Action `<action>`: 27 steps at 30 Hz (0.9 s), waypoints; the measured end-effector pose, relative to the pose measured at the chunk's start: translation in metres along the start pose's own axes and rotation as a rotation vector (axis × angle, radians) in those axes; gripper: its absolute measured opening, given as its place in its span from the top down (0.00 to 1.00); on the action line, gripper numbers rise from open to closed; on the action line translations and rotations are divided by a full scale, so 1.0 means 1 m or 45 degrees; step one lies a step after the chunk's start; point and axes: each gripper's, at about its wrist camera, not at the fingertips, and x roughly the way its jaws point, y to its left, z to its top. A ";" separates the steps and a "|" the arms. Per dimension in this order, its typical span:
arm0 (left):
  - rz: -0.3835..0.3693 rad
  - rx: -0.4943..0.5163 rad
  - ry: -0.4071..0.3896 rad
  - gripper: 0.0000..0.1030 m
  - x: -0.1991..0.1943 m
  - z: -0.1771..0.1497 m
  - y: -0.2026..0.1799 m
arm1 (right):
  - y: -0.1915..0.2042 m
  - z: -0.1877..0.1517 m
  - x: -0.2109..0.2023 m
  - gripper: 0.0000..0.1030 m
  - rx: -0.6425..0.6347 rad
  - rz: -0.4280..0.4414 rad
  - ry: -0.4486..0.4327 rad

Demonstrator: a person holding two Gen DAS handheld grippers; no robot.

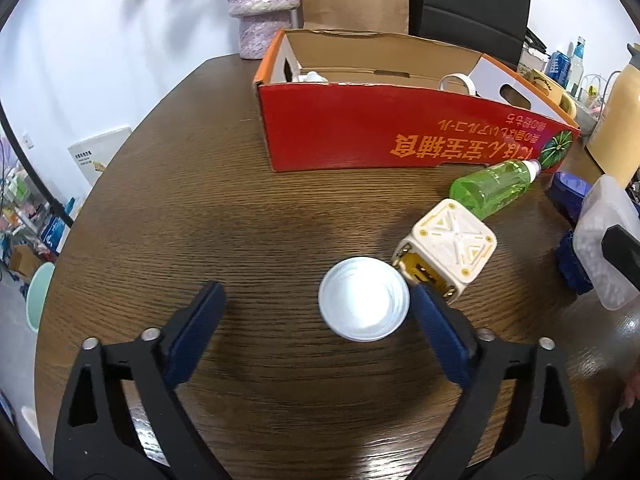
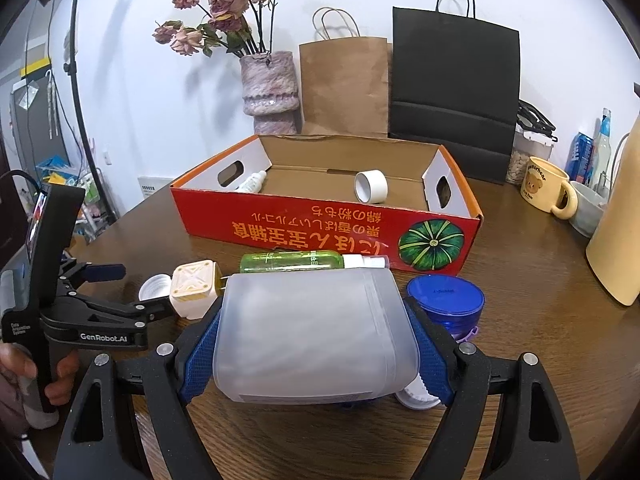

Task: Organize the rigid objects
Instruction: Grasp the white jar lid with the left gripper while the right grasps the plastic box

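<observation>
My left gripper is open, low over the table, with a white round lid between its fingers, close to the right finger. A cream cube lies just right of the lid, and a green bottle lies beyond it. My right gripper is shut on a frosted translucent plastic container, held above the table. The red cardboard box stands behind, holding a white tape roll and a small white bottle. A blue round jar sits right of the container.
A pink vase, a brown paper bag and a black bag stand behind the box. A bear mug and a tall beige jug stand at the right. A white lid lies under the held container.
</observation>
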 end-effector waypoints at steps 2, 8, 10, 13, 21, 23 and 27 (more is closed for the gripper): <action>-0.013 0.009 0.003 0.30 0.000 0.000 -0.002 | 0.000 0.000 0.000 0.16 0.002 -0.001 0.000; -0.052 0.057 -0.027 0.64 -0.006 -0.001 -0.011 | 0.000 -0.002 -0.001 0.15 0.009 0.000 -0.002; -0.069 0.059 -0.030 0.64 -0.008 -0.002 -0.011 | 0.000 -0.002 -0.001 0.15 0.007 -0.001 -0.001; -0.059 0.053 -0.054 0.64 -0.012 -0.001 -0.011 | 0.000 -0.002 -0.001 0.15 0.008 -0.001 -0.001; -0.032 0.031 -0.107 0.64 -0.022 -0.001 -0.007 | 0.000 -0.004 -0.001 0.15 0.015 -0.005 -0.007; -0.025 0.021 -0.116 0.64 -0.023 0.000 -0.006 | 0.001 -0.004 -0.002 0.15 0.018 -0.005 -0.010; -0.008 -0.004 -0.147 0.64 -0.028 0.002 -0.001 | 0.000 -0.003 -0.004 0.15 0.019 -0.007 -0.018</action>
